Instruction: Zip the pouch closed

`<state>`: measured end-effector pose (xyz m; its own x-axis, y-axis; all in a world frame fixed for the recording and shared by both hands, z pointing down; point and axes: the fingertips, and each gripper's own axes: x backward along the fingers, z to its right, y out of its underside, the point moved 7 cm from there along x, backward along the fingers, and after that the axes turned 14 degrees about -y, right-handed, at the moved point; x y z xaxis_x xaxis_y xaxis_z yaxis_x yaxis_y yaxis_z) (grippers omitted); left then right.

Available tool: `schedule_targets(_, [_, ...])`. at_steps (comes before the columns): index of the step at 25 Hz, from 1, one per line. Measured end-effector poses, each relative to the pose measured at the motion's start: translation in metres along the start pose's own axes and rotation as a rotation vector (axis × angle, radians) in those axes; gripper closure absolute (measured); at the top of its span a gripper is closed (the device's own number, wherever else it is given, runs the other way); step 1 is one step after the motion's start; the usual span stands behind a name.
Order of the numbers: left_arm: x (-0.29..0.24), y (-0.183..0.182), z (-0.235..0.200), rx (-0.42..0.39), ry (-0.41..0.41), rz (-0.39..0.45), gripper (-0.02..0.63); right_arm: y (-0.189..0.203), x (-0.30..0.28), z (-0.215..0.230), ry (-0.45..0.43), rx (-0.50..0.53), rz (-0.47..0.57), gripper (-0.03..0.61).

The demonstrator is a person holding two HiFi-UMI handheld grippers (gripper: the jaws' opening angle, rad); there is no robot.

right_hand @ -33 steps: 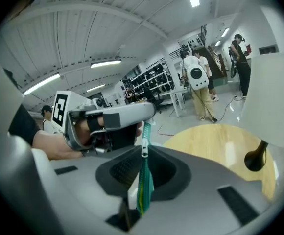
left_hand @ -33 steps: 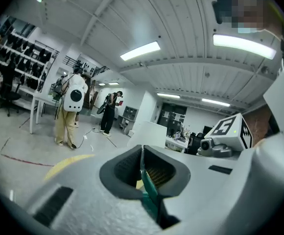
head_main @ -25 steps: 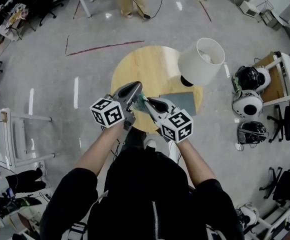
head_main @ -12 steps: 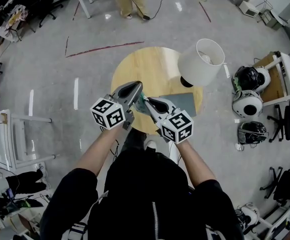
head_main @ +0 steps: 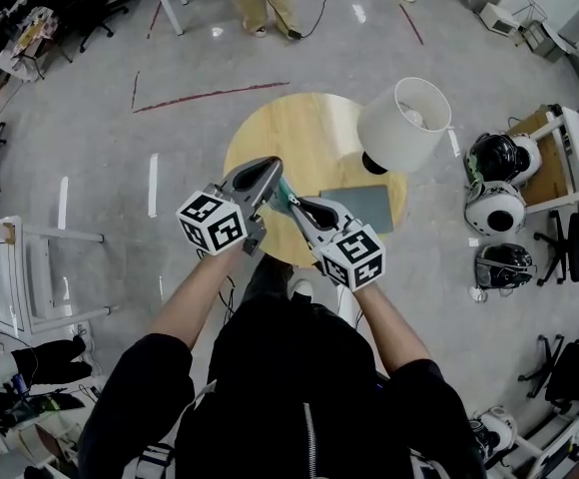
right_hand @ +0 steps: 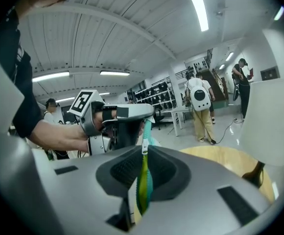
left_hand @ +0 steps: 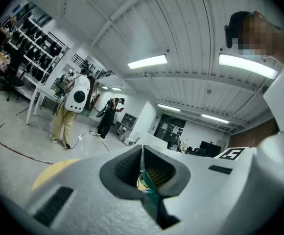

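We hold the pouch [head_main: 282,196] in the air between our two hands, above the near rim of the round wooden counter [head_main: 309,128] and not resting on it. The left tool [head_main: 270,173] is clenched on one end of the teal fabric. The right tool [right_hand: 144,155] is clenched on the green-and-teal edge, with the small pale slider [right_hand: 144,148] sitting right at its tips.

What matters for the next move is the line of the zip. It runs straight out from the right tool's tips to the left tool, which faces it just beyond, so the long axis lies tip to tip between them. The right tool is the one at the slider, and the left looks like the anchor. We judge that the slider must travel along that line while the fabric is kept taut. How much of the zip is already closed we cannot tell.
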<state>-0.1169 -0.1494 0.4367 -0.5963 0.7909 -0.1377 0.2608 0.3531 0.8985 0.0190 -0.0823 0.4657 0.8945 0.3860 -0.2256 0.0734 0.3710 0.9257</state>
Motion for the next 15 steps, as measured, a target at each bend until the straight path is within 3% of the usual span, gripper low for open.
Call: schedule_targets(15, [0.0039, -0.0071, -0.0058, 0.026, -0.040, 0.035, 0.598, -0.0015, 0.0059, -0.0020, -0.008, -0.016, 0.017, 0.541])
